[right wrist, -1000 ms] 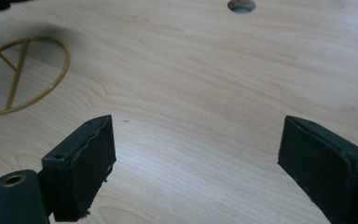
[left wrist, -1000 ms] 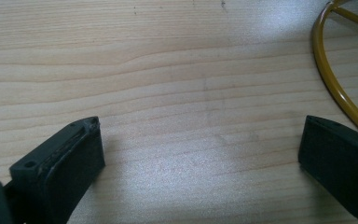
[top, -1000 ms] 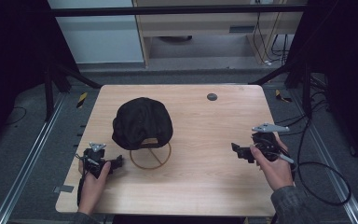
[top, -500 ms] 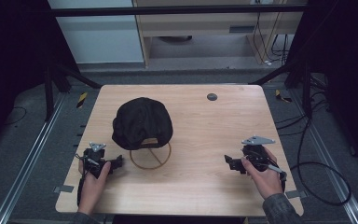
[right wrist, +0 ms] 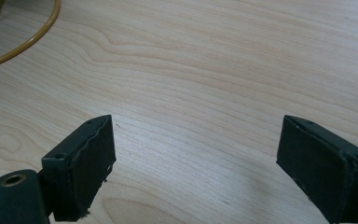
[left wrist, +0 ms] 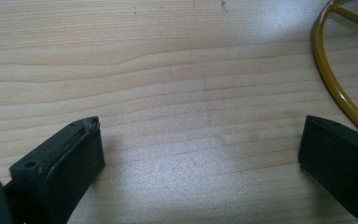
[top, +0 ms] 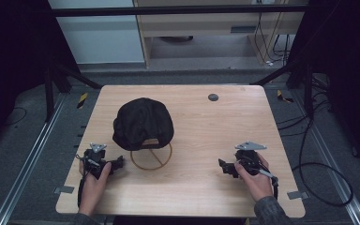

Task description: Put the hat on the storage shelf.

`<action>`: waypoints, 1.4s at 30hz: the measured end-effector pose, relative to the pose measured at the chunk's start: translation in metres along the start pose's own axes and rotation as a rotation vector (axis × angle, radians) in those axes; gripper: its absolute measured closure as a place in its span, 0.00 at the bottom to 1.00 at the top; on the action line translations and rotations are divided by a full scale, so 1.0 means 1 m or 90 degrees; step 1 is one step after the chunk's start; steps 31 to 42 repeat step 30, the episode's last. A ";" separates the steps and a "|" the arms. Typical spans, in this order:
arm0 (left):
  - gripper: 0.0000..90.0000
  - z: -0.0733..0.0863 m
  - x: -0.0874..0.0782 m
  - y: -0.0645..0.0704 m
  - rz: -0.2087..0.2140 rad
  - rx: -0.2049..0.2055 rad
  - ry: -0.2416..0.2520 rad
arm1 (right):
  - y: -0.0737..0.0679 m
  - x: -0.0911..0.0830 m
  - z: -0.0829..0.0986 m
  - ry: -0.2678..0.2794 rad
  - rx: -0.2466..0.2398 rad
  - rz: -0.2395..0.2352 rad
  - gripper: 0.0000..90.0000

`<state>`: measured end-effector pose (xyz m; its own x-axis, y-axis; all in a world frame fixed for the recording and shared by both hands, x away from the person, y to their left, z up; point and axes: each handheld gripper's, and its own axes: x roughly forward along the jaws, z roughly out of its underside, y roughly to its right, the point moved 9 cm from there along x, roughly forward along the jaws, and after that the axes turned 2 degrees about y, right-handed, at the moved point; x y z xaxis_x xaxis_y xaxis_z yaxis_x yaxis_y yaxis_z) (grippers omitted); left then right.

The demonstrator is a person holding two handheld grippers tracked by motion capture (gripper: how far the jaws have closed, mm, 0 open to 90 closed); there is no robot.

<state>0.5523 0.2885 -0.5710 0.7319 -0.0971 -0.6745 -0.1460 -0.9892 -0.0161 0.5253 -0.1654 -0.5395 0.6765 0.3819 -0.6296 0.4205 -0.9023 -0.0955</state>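
Since a second ago our right gripper (top: 226,168) has dropped nearer us, low over the pale wooden worktop (top: 201,126), well apart from the black fabric cap (top: 143,123) on its yellow wire ring stand (top: 151,156) (untouched); the left gripper (top: 114,164) waits beside it. Left gripper view: jaws wide, empty. Right gripper view: likewise, suggesting we are only readying to reach.

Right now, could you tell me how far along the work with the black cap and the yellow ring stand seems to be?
Little looks done: the black cap lies on the table, its back edge over the yellow ring stand. Nothing is in hand; the left claw and right claw rest open on bare wood, apart from both. Reaching and gripping the cap or stand is all left.
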 end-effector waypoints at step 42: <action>0.00 -0.003 0.003 -0.003 0.001 0.000 0.001 | -0.018 0.034 0.018 -0.014 -0.028 0.067 0.07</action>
